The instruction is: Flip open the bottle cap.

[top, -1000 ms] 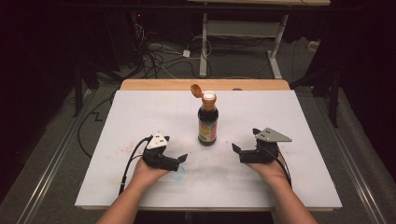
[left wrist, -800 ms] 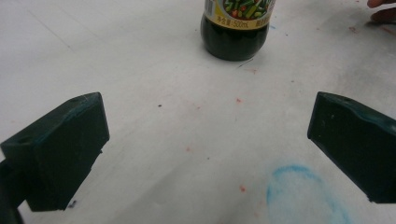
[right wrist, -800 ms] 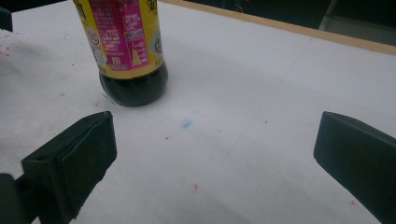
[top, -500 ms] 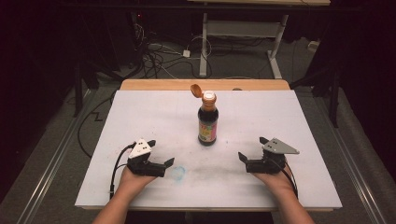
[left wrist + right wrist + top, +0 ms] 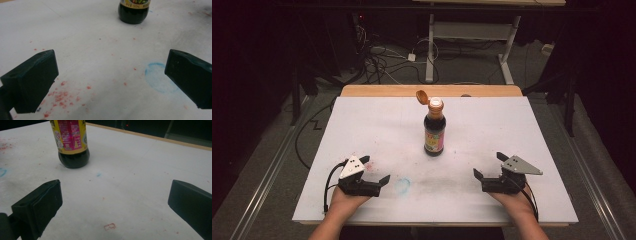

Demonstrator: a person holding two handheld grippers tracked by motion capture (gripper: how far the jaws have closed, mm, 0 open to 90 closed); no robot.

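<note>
High view: I see both of my grippers low on the white table [image 5: 362, 120], near its front edge, with the sauce bottle [image 5: 434, 129] standing upright between them and farther back, well apart from each.
Sauce bottle: dark liquid, orange flip cap [image 5: 422, 96] hinged open and tilted to the left of the neck, pale spout exposed.
Label, left gripper view: on the bottle [image 5: 133, 11] I can read "500mL" along the gold lower band; the rest is cut off at the top.
Label, right gripper view: the bottle [image 5: 72, 142] shows a magenta panel with small white print too fine for me to read, plus a round mark on its left and a gold band beneath.
Left gripper [image 5: 374, 170]: jaws spread wide, nothing between them; it sits over red specks, with a blue ring stain [image 5: 158, 80] by its right jaw.
Right gripper [image 5: 487, 165]: jaws equally wide apart, holding nothing.
Table mark: a small red outlined stamp [image 5: 109, 227] lies between my right jaws; I cannot read it.
</note>
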